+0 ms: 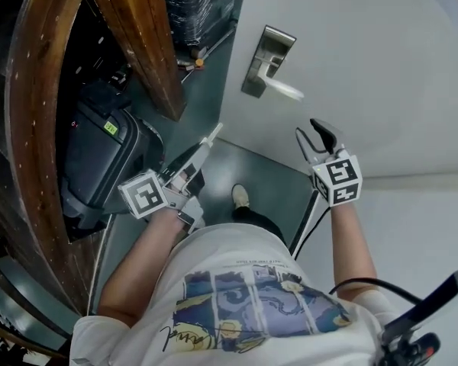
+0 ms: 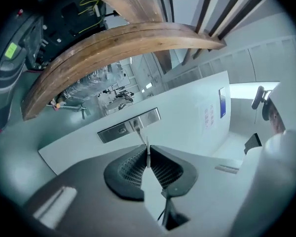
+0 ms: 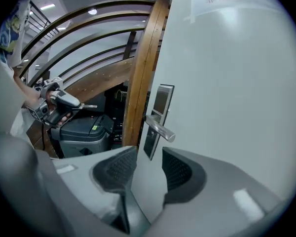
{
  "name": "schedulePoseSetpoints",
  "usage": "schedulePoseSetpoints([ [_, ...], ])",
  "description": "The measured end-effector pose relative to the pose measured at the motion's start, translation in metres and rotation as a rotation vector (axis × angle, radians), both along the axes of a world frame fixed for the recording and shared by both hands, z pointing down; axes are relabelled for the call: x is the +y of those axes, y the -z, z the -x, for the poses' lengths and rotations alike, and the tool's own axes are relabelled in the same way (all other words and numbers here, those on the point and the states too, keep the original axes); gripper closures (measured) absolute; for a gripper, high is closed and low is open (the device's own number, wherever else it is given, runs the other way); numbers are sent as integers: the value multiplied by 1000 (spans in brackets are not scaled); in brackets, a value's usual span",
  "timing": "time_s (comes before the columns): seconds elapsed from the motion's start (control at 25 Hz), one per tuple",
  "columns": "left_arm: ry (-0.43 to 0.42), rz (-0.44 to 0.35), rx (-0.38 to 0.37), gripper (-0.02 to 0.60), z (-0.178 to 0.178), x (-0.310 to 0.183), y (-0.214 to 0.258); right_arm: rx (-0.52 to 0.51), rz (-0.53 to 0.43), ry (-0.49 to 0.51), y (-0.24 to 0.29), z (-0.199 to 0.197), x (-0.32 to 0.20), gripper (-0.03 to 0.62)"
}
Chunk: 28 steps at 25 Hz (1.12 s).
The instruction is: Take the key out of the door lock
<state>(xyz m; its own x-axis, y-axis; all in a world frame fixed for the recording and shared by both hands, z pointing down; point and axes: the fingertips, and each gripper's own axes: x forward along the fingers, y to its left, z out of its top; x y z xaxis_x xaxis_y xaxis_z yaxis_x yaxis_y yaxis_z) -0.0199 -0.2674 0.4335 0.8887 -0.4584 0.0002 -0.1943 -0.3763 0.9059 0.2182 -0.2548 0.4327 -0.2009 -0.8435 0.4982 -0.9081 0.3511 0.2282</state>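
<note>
1. Door (image 1: 366,67), white, fills our right side; its lock plate (image 1: 269,56) and lever handle (image 1: 286,90) stand clear of both tools.
2. Our right gripper (image 1: 313,137) hangs near the door, below the handle, with its jaws spread wide and nothing between them.
3. Our left gripper (image 2: 148,157) is pinched narrow.
4. The key (image 2: 147,147) sits clamped in its pads, blade upright, apart from the lock.

One white door (image 1: 382,67). On the door: one metal lock plate (image 1: 267,52), one lever handle (image 1: 286,90). In front of the door, two grippers, left gripper (image 1: 208,139) and right gripper (image 1: 313,137), plus one key (image 2: 148,154). Left of the door: two wooden beams (image 1: 137,36), one dark grey case (image 1: 99,158) — and one shoe (image 1: 241,197) near the door's edge.
</note>
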Motion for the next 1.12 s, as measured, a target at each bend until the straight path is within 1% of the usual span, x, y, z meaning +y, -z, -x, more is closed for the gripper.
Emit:
schedulePoseSetpoints([
  [0.12, -33, -119, -106, 558, 7, 5, 9, -34, -24, -6, 5, 30, 22, 445],
  [0.24, -55, -255, -209, 558, 15, 14, 19, -41, -45, 10, 11, 59, 44, 445],
  [0.36, -106, -370, -276, 558, 21, 24, 27, -61, -60, -1, 13, 81, 65, 445],
  [0.48, -167, -442, -337, 558, 23, 41, 29, -71, -48, -12, 11, 99, 86, 445],
  [0.6, -210, -495, -378, 558, 27, 55, 26, -93, -38, -4, 9, 118, 101, 454],
  [0.72, -265, -508, -403, 558, 26, 68, 20, -117, -44, -10, 10, 132, 118, 458],
  [0.88, -315, -514, -398, 558, 22, 85, 16, -119, -48, -29, 10, 141, 140, 462],
  [1.12, -359, -540, -407, 558, 16, 103, 14, -135, -58, -43, 12, 147, 166, 464],
])
